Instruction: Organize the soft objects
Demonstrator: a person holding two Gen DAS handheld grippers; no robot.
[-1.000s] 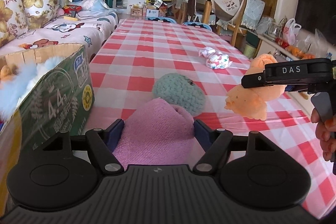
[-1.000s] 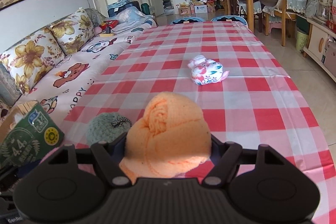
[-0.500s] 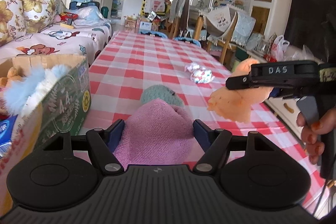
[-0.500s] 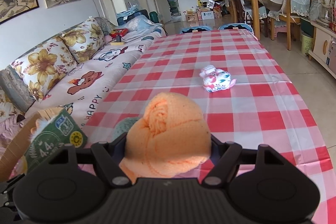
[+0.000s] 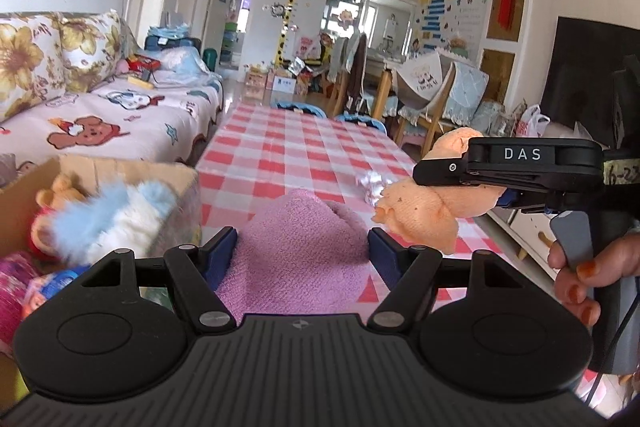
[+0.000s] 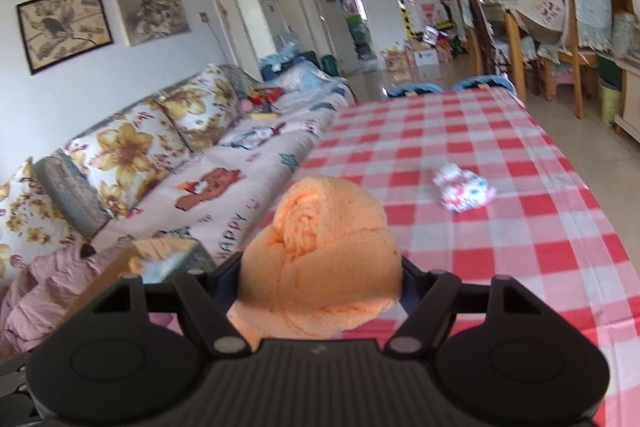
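Above the table's (image 5: 280, 163) near edge, a soft pink towel roll (image 5: 296, 251) is pinched mid-bundle by the left claw (image 5: 302, 251), a squashy orange one (image 6: 320, 259) by the right claw (image 6: 320, 279).

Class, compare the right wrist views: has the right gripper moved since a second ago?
Yes. The right gripper, shut on the orange towel, has risen and swung toward the sofa: the floral bundle now sits further right.

My left gripper (image 5: 302, 253) is matt black ribbed plastic, pinching a fuzzy pink terry towel (image 5: 298, 247). My right gripper (image 6: 322, 281) squeezes a waffle-knit orange cloth (image 6: 324, 255). The checked tablecloth (image 6: 500, 227) looks smooth with a slight sheen, and the box (image 5: 120, 171) is plain brown cardboard.
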